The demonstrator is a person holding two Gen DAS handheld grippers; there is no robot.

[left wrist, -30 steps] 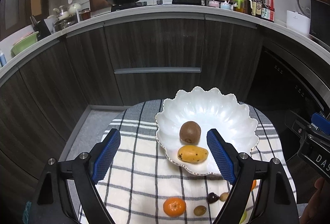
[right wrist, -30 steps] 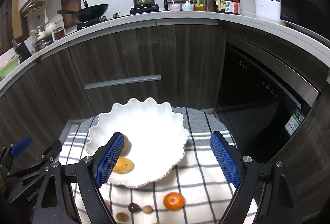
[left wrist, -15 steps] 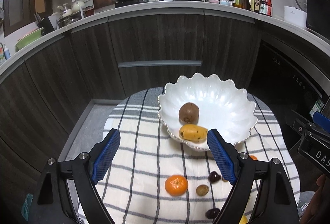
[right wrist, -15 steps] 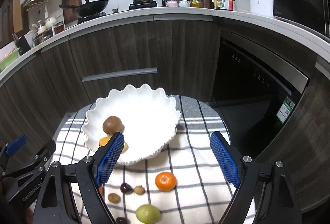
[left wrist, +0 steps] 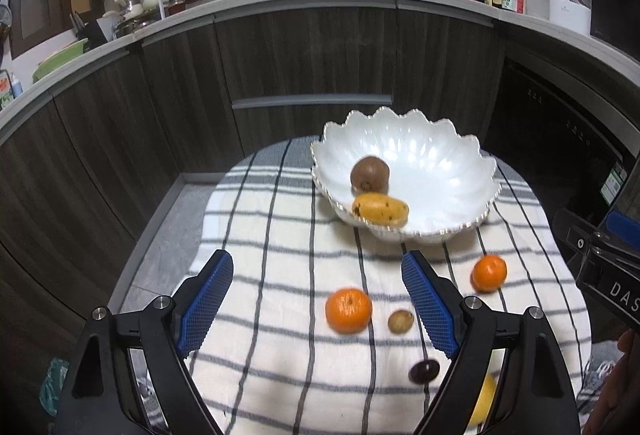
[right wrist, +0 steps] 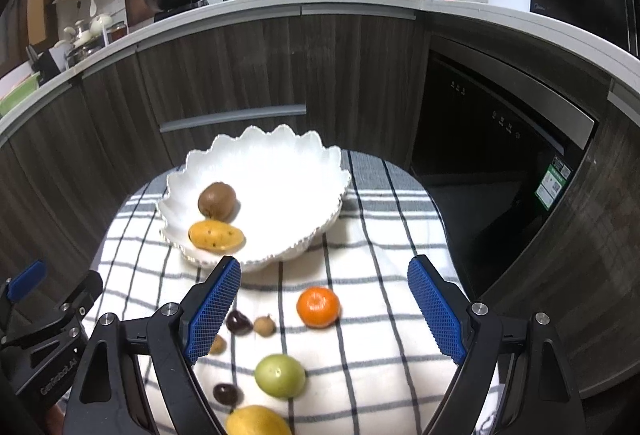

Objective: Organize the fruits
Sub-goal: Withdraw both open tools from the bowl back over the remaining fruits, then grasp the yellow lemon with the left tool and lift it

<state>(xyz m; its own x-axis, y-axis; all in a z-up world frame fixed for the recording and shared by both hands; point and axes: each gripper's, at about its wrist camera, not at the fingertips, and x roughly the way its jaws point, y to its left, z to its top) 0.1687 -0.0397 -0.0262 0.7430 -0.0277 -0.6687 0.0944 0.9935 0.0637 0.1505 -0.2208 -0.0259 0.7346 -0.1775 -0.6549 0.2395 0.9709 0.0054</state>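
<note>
The right claw (left wrist: 612, 275) body reads "DAS", cut off at the edge; the left claw (right wrist: 48, 347) body reads "GenRobot.AI".

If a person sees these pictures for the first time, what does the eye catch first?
First, the white scalloped bowl at the far side of the striped cloth, with a kiwi and a yellow mango inside. Next, the bright tangerine on the cloth, between the open blue fingers of the right gripper.

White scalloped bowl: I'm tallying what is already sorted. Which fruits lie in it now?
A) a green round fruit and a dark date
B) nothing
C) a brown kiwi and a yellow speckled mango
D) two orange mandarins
C: the white scalloped bowl holds the brown kiwi and the yellow speckled mango; the rest lie on the striped cloth.
</note>
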